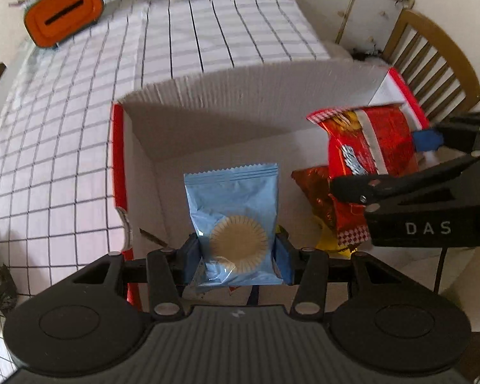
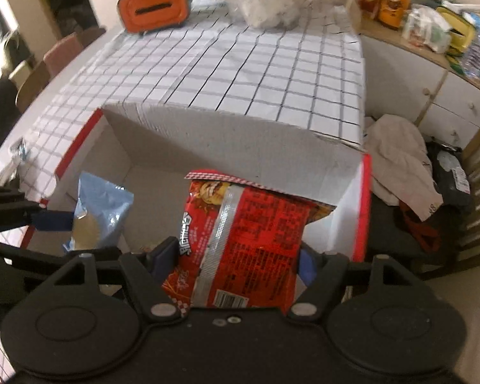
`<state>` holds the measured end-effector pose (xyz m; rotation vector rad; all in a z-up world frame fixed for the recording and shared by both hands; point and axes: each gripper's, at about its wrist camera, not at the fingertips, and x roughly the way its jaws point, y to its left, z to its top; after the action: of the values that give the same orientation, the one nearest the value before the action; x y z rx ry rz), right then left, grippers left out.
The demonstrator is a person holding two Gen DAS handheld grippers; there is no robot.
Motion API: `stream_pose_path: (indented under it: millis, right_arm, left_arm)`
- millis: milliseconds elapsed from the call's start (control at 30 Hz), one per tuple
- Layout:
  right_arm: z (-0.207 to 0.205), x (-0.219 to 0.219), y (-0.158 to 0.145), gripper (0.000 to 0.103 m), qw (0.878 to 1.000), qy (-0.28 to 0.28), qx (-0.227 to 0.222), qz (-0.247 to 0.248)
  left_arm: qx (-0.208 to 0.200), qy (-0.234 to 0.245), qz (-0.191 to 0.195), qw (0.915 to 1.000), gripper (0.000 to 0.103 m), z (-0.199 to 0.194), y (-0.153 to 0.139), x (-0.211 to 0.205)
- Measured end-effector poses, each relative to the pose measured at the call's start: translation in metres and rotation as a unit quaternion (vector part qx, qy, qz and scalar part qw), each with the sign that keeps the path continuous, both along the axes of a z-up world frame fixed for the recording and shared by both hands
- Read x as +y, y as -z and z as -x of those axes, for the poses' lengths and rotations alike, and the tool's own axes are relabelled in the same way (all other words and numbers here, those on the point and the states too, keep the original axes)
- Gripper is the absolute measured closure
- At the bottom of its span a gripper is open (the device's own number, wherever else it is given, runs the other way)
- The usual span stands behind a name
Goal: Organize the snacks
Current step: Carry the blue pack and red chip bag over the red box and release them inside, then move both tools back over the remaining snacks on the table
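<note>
Pale-blue cake packet [image 1: 233,211] pinched in left fingers [image 1: 190,252] | glossy red packet [image 2: 243,243] clamped in right fingers [image 2: 163,260]

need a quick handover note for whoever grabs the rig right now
Left claw: shut on the blue cake packet, held over the open white box.
Right claw: shut on the red noodle packet, also over the box.
Done: at least one red-orange snack bag lies inside the box.
Left: lower and release both packets into the box. A few wrappers seem to remain at the table's left edge; check there.
</note>
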<state>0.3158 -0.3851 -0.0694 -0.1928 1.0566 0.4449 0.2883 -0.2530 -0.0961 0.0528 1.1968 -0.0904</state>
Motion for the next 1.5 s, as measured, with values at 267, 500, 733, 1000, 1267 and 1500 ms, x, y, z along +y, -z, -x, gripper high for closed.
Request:
stream_pose_path:
  millis: [267,500,733,1000,1267,1500]
  right_arm:
    - [-0.018,0.011,0.021,0.029,0.999,-0.026,0.025,0.036]
    - [-0.018,0.017,0.024,0.029,0.998,-0.037,0.018,0.053]
    - [-0.016,0.015,0.024,0.028,0.998,-0.032,0.016,0.053]
    - [-0.003,0.004,0.01,0.026,0.999,-0.013,-0.002,0.038]
    - [0.022,-0.005,-0.01,0.023,1.0,0.004,-0.02,-0.001]
    - [0.045,-0.006,-0.028,0.021,0.999,0.013,-0.037,-0.03]
  left_arm:
    - [0.042,0.003,-0.021,0.9989,0.055,-0.011,0.013,-0.005]
    - [0.054,0.013,-0.038,0.9978,0.055,-0.013,0.019,-0.016]
    - [0.047,0.016,-0.034,0.9982,0.052,-0.016,0.021,-0.014]
    - [0.013,0.014,-0.014,0.9997,0.044,0.0,0.003,-0.003]
    - [-0.032,0.011,0.003,0.9994,0.04,0.02,-0.024,0.014]
    - [-0.07,0.015,0.013,0.9974,0.038,0.041,-0.043,0.028]
